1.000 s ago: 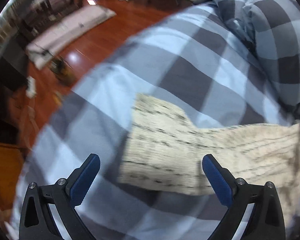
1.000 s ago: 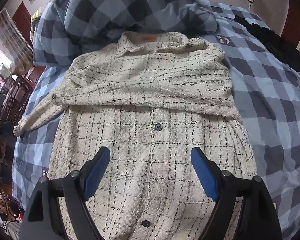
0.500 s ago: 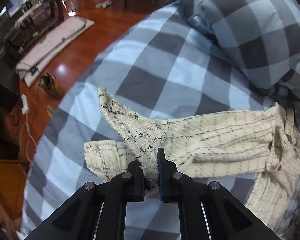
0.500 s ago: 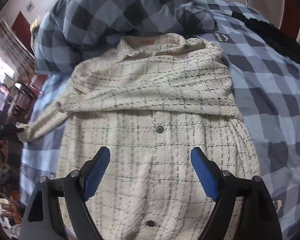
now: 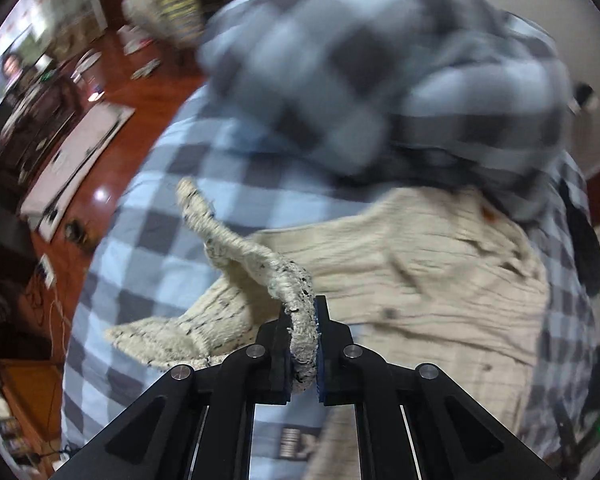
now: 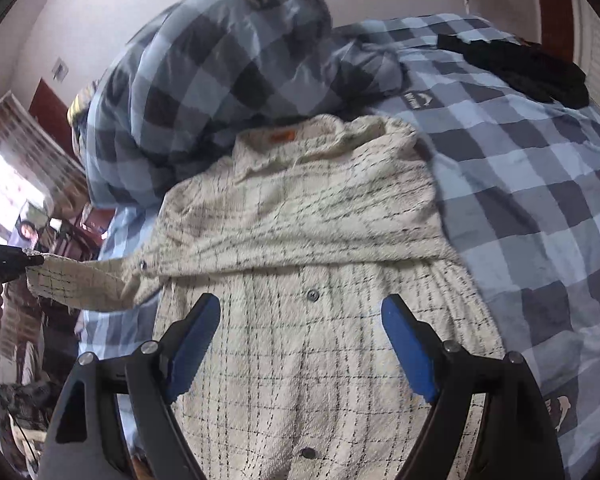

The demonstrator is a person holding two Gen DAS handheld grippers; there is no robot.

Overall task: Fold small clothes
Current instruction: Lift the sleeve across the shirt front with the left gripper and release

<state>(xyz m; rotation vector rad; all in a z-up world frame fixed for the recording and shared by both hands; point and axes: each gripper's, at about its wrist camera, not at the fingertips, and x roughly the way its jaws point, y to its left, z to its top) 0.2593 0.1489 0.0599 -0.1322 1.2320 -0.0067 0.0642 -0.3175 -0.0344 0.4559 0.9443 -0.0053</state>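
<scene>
Pinching one sleeve, the left claw lifts it; the right claw gapes above two buttons.

Left gripper pinches the cream jacket's sleeve.

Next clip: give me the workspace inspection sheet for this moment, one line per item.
Surface: blue-and-grey checked bedsheet.
Job's things: cream tweed jacket with black grid lines lying face up, one sleeve already folded across the chest, the other sleeve lifted.
Clutter: bunched checked duvet at the collar; black garment at the far edge.
Grippers: left gripper shut on the sleeve cuff; right gripper open above the jacket front.
Cables: thin cord on the wooden floor.
Surroundings: reddish wooden floor, pale mat.
</scene>
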